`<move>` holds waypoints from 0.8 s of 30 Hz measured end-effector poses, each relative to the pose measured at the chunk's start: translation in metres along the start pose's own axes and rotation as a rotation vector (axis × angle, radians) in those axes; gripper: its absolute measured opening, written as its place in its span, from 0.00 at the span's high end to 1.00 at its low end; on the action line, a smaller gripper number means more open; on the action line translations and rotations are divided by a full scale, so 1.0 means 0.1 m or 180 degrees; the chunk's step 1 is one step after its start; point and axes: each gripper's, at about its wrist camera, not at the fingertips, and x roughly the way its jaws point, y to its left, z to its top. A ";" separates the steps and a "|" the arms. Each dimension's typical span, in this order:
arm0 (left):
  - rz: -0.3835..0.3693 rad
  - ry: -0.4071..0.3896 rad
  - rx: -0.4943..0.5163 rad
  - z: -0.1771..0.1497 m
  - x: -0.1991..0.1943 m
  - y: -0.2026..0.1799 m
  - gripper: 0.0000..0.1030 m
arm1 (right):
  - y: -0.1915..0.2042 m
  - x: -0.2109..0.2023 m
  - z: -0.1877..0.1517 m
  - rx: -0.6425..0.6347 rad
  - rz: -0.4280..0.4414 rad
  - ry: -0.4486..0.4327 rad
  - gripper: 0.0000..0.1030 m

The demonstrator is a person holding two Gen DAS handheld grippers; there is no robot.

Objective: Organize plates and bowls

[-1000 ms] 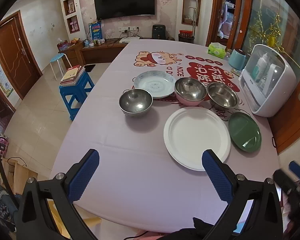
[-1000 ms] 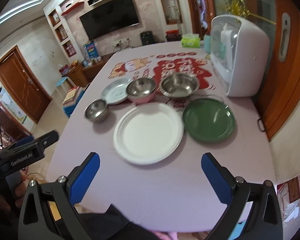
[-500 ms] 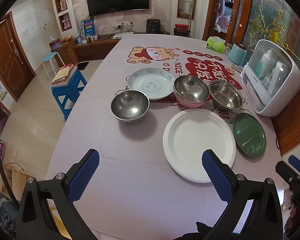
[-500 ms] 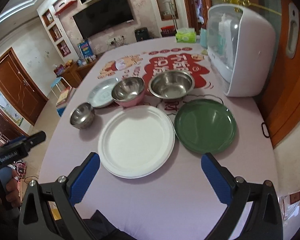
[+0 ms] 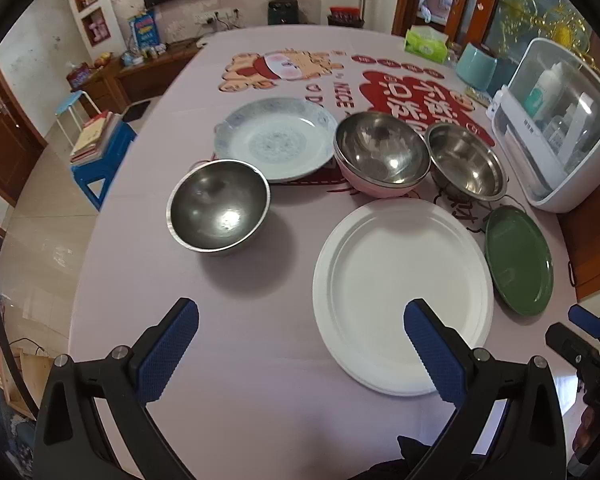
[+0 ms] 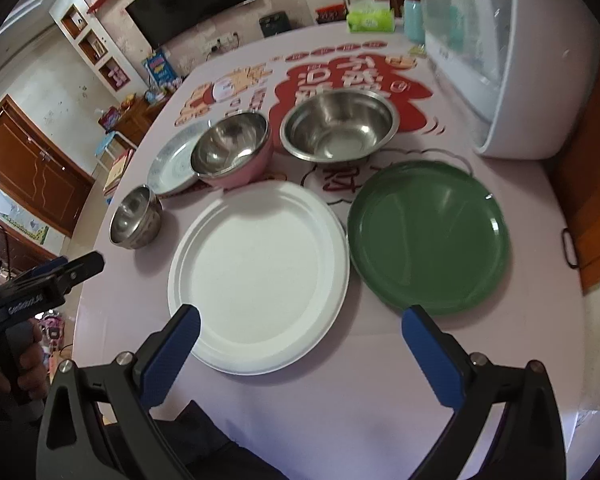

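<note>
Steel bowls (image 5: 219, 206) and the flat round white plate (image 6: 260, 276) lie apart on the lilac tablecloth (image 5: 260, 380), untouched, beyond the empty, wide-spread left gripper (image 5: 300, 344) and right gripper (image 6: 300, 350), and the low, slick rims might slip a pinch.

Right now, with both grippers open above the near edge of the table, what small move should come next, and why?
Probably ease the right gripper forward and down toward the green plate. It lies flat just ahead, next to the larger white plate, where it could be stacked. Nothing is held yet, and the left gripper also hangs open.
</note>
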 end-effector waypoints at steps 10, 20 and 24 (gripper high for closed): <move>-0.0126 0.0396 0.0193 0.11 0.69 -0.12 0.01 | -0.15 0.47 0.02 0.0286 0.0147 0.0429 0.10; -0.0181 0.0626 0.0310 0.17 1.20 -0.18 0.01 | -0.33 0.77 -0.01 0.0627 0.0224 0.0703 0.31; -0.0153 0.0699 0.0346 0.15 1.31 -0.21 0.14 | -0.36 0.85 -0.03 0.0711 0.0216 0.0779 0.39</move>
